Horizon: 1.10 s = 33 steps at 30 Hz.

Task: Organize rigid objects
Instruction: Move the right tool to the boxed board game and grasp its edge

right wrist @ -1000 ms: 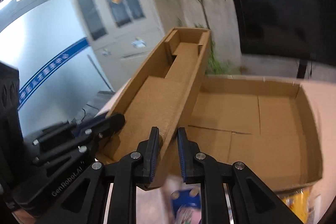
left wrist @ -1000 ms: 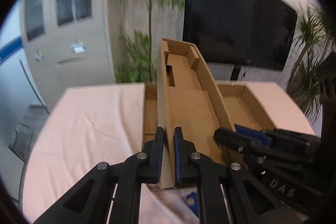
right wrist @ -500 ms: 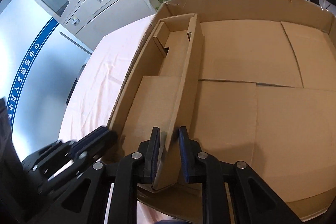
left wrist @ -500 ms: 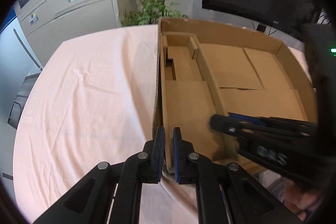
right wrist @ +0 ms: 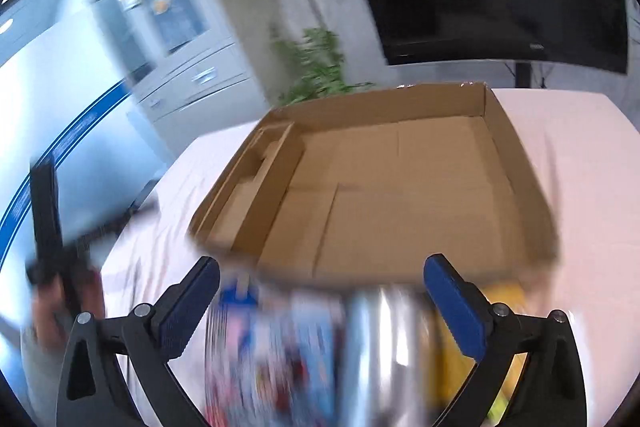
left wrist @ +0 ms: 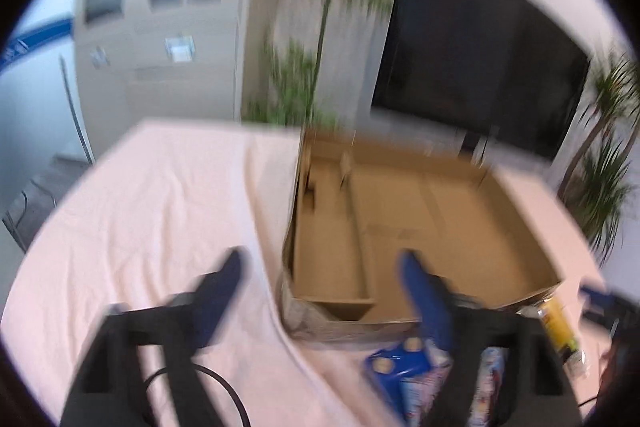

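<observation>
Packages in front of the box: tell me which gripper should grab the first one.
Right, probably. The right gripper is open directly over the blurred packages near the cardboard box. The left gripper, also open, straddles the box's left corner, with the packages off to its right.

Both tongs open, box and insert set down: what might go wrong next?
Both views are blurred by fast motion, so the right tongs, open over the packed items, may grab two at once. The narrow cardboard insert sits loose in the box and may shift when items drop in.
</observation>
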{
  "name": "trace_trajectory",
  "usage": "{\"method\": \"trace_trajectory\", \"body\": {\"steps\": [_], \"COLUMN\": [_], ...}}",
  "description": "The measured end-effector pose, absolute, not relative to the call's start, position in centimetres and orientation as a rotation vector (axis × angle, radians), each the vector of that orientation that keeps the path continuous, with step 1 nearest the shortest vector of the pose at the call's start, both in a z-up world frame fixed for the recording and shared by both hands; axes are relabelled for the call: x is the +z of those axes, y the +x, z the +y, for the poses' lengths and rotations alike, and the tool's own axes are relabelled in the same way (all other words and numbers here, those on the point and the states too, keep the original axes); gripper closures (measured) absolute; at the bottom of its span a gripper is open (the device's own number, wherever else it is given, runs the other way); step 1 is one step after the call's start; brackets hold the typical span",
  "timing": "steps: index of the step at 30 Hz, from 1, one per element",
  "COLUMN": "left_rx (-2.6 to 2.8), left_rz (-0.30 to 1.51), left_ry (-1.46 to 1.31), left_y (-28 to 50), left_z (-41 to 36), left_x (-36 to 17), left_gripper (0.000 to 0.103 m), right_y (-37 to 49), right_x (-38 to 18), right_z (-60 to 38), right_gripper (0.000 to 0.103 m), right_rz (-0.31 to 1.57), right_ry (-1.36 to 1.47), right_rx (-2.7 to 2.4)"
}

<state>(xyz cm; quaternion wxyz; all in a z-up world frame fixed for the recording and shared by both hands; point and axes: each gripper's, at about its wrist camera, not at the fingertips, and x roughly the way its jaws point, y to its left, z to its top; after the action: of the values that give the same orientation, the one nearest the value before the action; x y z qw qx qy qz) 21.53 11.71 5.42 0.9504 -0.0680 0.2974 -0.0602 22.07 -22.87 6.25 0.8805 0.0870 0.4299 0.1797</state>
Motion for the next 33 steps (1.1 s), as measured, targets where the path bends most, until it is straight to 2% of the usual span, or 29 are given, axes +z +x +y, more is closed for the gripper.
{"method": "trace_trajectory", "body": {"steps": [2,8,11,13,17,19,20,22,24,33], "left_rx": [-0.143,-0.320,-0.382,-0.408,-0.450,-0.434,-0.440,-0.452,-0.431,-0.401], "left_rz": [0.554,0.843,0.954,0.989,1.067,1.100,1.115,1.148,1.169,1.127], "left_ry": [-0.116,-0.155,-0.176,-0.194,-0.160,-0.157,-0.163,-0.172,-0.137,-0.117], "left_y": [17.7,14.0,14.6,15.3,15.8,16.2,16.3,16.5,16.6,16.2], "left_z": [10.5,6.4,4.6,4.0,2.3,1.8,1.7,1.4,0.9,0.8], "left_x": [6.1,1.1,-1.3,-2.2,-3.9,-5.0,-5.5,-6.3,-7.0,-7.0], "left_gripper": [0.001,0.001,0.002,0.002,0.002,0.006,0.008,0.021,0.024,0.027], "right_y": [17.9,9.6,8.2,7.8,8.5,8.6,8.7,8.6,8.8,8.5], "right_x": [5.8,1.6,-1.0,-1.9,-3.6,-3.9,-3.7,-3.8,-4.0,-3.9], "right_z": [-25.4,-29.2,-27.0,-25.5,-24.5,-24.1,-24.0,-23.6,-23.0,-21.9], "right_gripper": [0.000,0.000,0.000,0.007,0.011,0.019,0.019,0.020,0.020,0.018], "right_rz": [0.928,1.099,1.197,1.216,1.248,1.249,1.245,1.232,1.234,1.213], "right_ry": [0.194,0.392,0.338,0.254,0.274,0.269,0.257,0.224,0.198,0.154], "right_rx": [0.397,0.574,0.639,0.632,0.606,0.587,0.572,0.549,0.513,0.470]}}
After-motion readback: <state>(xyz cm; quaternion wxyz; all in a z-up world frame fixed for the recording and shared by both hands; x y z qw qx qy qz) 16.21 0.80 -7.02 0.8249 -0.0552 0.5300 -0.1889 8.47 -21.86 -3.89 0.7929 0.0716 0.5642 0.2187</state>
